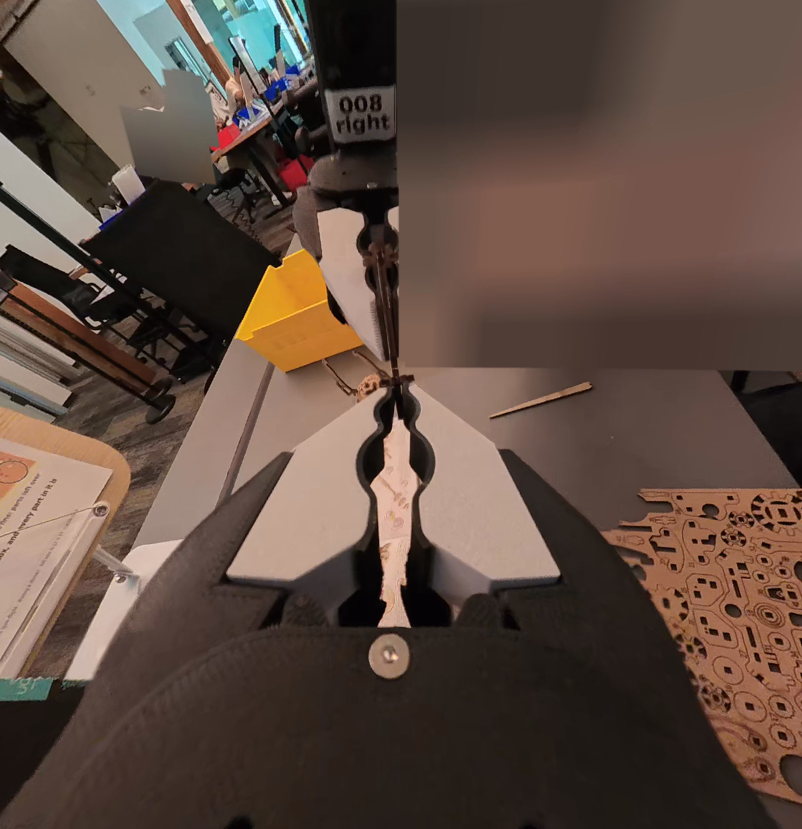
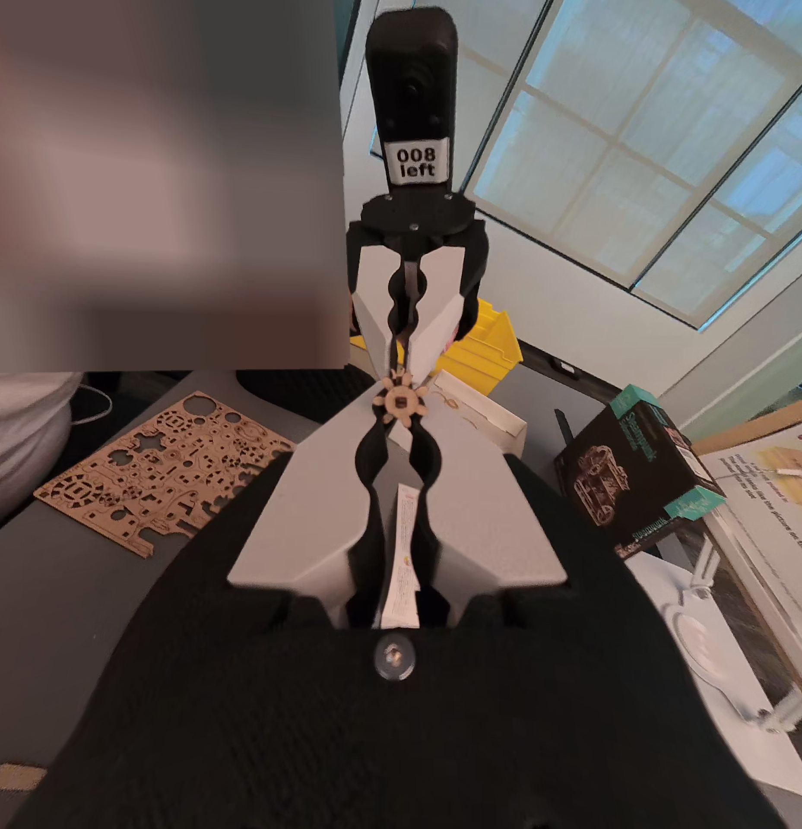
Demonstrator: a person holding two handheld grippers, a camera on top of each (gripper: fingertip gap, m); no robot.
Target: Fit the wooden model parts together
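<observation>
Left wrist view: left gripper has its fingers pinching a small wooden piece edge-on, tip to tip with the right gripper, above the counter.

Right wrist view: right gripper's fingers pinch a wooden gear face-on, probably lining up its centre hole.

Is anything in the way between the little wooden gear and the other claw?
Nothing visible. The right claw pinches the wooden gear, and the left claw is closed tip to tip against it, with no gap or object between them.
</observation>
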